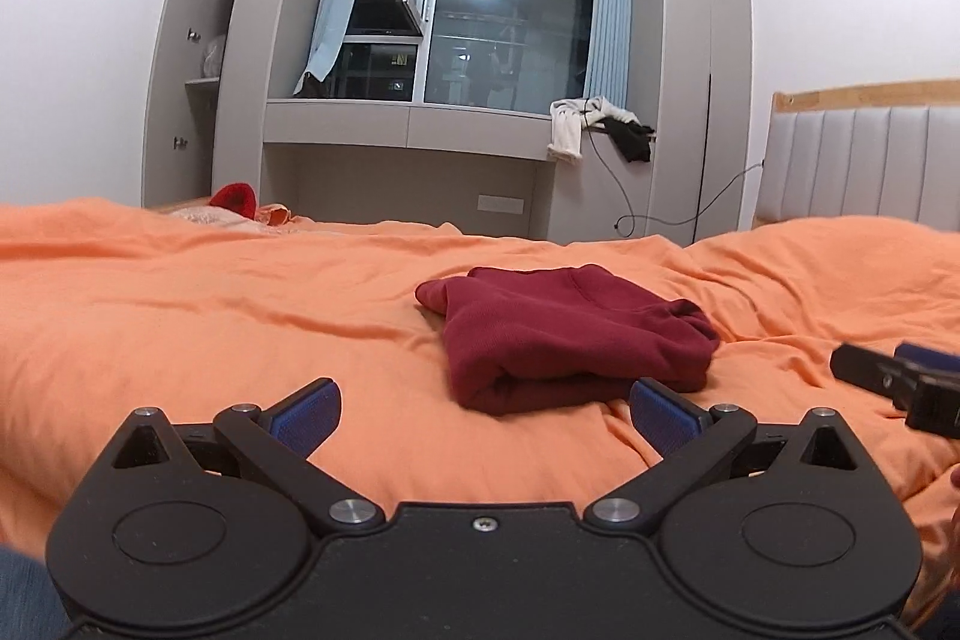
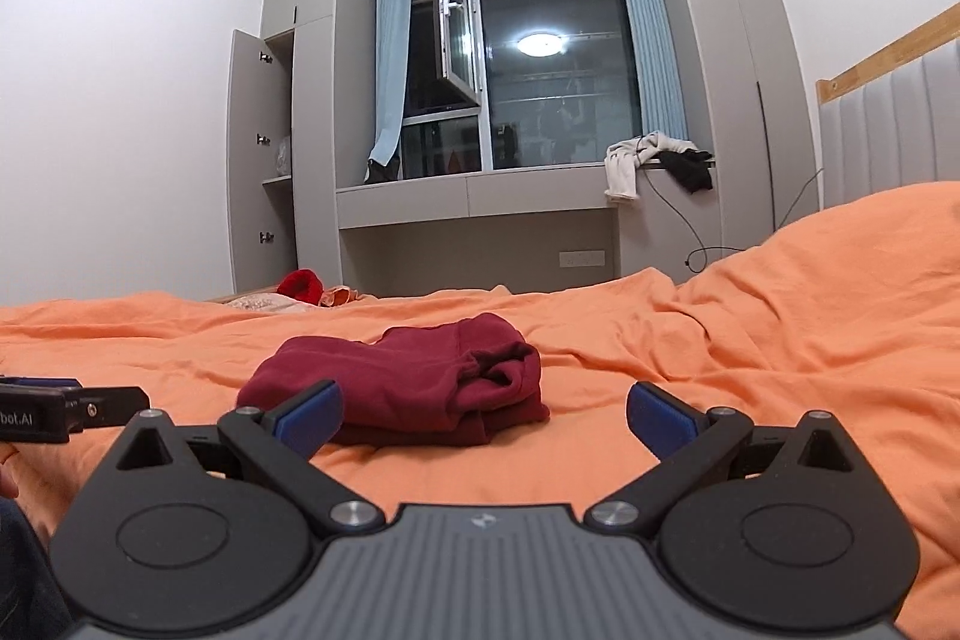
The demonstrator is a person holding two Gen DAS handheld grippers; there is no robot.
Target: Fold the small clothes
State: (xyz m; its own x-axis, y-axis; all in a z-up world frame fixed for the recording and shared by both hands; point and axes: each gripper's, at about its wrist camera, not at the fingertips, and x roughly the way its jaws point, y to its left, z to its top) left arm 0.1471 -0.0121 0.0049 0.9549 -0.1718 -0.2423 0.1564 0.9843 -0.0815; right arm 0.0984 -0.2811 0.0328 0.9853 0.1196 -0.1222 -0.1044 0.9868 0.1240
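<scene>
Bedding first: orange bed cover (image 1: 180,292) fills my view, rumpled. On it lies the maroon garment (image 1: 570,334), folded into a compact bundle, nothing touching it. My left gripper (image 1: 483,409) hovers just short of its near edge, jaws spread wide, empty. My right gripper (image 2: 483,412) sits near the bundle too, equally wide, holding nothing.

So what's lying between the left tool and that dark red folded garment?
Nothing but bare orange bedsheet, seen in the left wrist view.
</scene>
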